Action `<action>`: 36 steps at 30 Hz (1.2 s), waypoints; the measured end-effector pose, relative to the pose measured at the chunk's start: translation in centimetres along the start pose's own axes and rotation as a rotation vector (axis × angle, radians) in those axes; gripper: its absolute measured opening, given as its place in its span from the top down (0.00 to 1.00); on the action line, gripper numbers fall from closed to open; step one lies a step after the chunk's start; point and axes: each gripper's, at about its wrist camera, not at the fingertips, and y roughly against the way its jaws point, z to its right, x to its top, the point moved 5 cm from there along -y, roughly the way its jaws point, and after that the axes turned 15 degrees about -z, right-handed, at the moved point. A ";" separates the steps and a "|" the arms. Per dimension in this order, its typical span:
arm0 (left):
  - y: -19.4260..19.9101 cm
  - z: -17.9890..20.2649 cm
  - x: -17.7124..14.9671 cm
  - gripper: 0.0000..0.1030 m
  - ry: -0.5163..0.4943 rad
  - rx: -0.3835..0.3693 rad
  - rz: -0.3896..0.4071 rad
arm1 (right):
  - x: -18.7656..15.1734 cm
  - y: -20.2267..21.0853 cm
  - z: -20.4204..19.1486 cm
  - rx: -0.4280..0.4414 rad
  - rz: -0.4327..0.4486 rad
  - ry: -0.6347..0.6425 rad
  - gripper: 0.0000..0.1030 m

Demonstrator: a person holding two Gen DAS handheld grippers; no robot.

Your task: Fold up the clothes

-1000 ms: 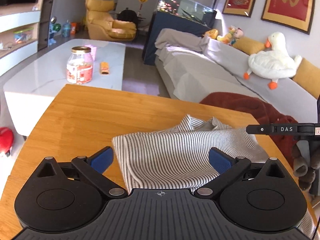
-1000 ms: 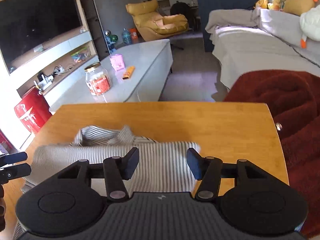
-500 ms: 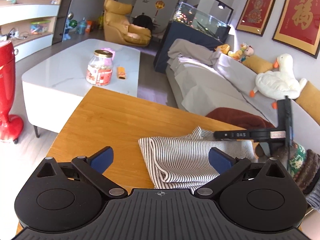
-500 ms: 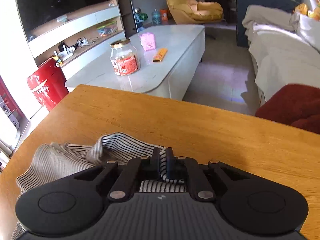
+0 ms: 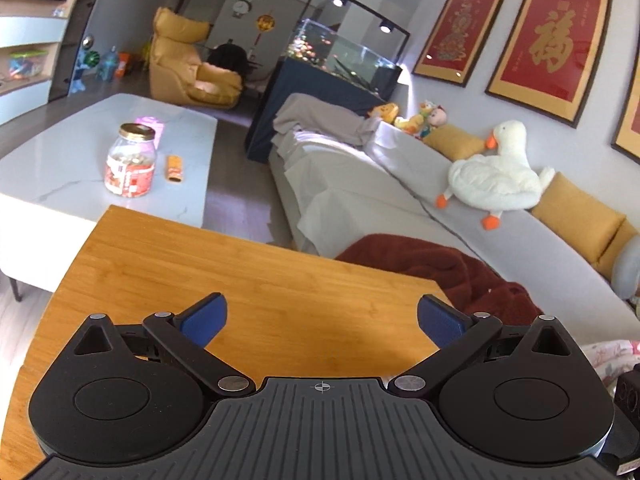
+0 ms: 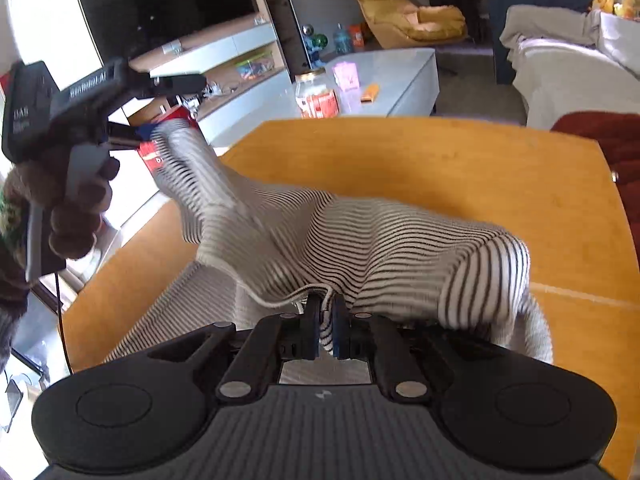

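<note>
**A:** On the wooden table (image 6: pixel 440 160): where's the striped shirt (image 6: pixel 380 248)?

**B:** Part lying on the near-left of the top, part lifted. The right gripper (image 6: pixel 325 328) is clamped on a hem edge, with a fold of striped fabric pinched between the blue pads. From there the cloth bulges up into a hump and runs up-left to a raised end.

**A:** Left side?

**B:** The left gripper (image 5: pixel 322 312) has its fingers spread wide. Its own camera shows only bare table between the pads and no cloth. In the right wrist view it's up at the left, held by a brown gloved hand (image 6: pixel 76 200). The raised end of the shirt sits right at its tip. That area is motion-blurred, so I can't tell if they touch.

**A:** Any readable text?

**B:** "DAS" in white on the left gripper's body. There's a longer white label along its side, too blurred to read. The wall has a red framed print (image 5: pixel 554 46) with a gold 福. The print next to it isn't legible.

**A:** The jar?

**B:** Glass jar (image 5: pixel 130 166) with a gold lid and a red label, standing on the white coffee table (image 5: pixel 80 152). The print is too small to read. An orange packet (image 5: pixel 175 168) lies just beside it, also unreadable.

**A:** Anything else near the work area?

**B:** A dark red blanket (image 5: pixel 440 268) at the table's far-right corner, on the sofa side.
</note>
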 end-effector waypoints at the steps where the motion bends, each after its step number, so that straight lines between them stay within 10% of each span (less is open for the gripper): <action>1: -0.4 0.4 -0.4 0.00 -0.019 0.012 -0.018 | -0.7 -0.3 -0.1 -0.011 -0.009 0.000 0.95; 7: -1.8 0.6 -4.6 0.00 -0.090 0.105 -0.158 | -1.1 2.8 0.0 0.024 0.037 0.029 0.82; 11: -0.9 -1.2 -7.4 0.00 -0.118 0.200 -0.221 | -0.1 7.4 0.9 0.052 0.165 0.026 0.18; 18: 1.5 -2.7 -8.2 0.00 -0.046 0.185 -0.235 | 0.0 8.9 5.6 -0.024 0.249 -0.148 0.02; 26: 2.3 -1.0 -9.5 0.00 0.148 -0.148 -0.284 | -2.7 3.1 6.0 -0.109 0.131 -0.195 0.00; 31: -0.4 -0.5 -10.5 0.06 0.207 -0.202 -0.336 | -3.1 1.5 5.7 -0.154 0.166 -0.199 0.02; 36: -3.5 -1.4 -10.0 0.27 0.298 -0.239 -0.355 | -0.6 0.6 5.0 -0.134 0.171 -0.161 0.37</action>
